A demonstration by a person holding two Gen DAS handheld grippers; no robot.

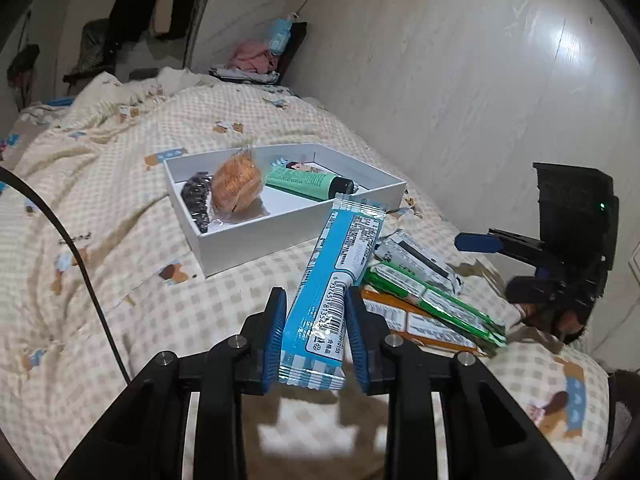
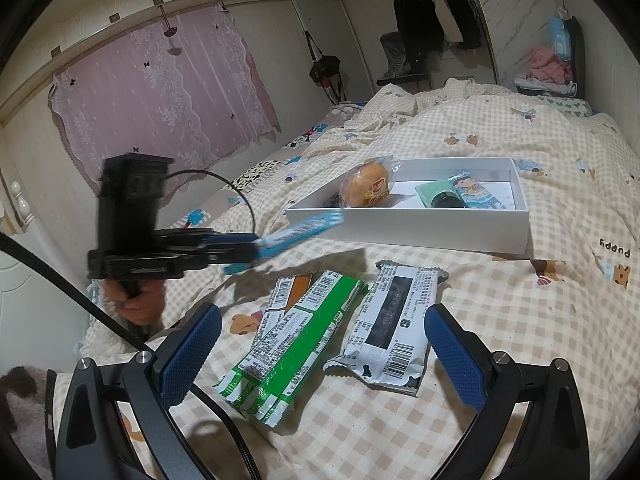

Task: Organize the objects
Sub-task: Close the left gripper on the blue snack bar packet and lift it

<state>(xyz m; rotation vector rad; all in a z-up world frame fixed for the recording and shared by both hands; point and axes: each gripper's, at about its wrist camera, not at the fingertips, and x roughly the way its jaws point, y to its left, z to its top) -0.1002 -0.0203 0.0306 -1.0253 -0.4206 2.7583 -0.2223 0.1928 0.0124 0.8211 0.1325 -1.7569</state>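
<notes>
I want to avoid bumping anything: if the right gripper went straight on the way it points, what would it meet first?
Probably the white-and-black snack packet lying on the checked quilt, just ahead between the open right gripper's blue pads. The green packet lies slightly left of that line. Depth is hard to judge.

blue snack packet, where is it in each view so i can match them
Left wrist view: the blue snack packet sits bottom centre, clamped in the left gripper.
Right wrist view: the packet is left of centre, sticking out toward the box.
Shared landmark: the white box on the bed.
</notes>
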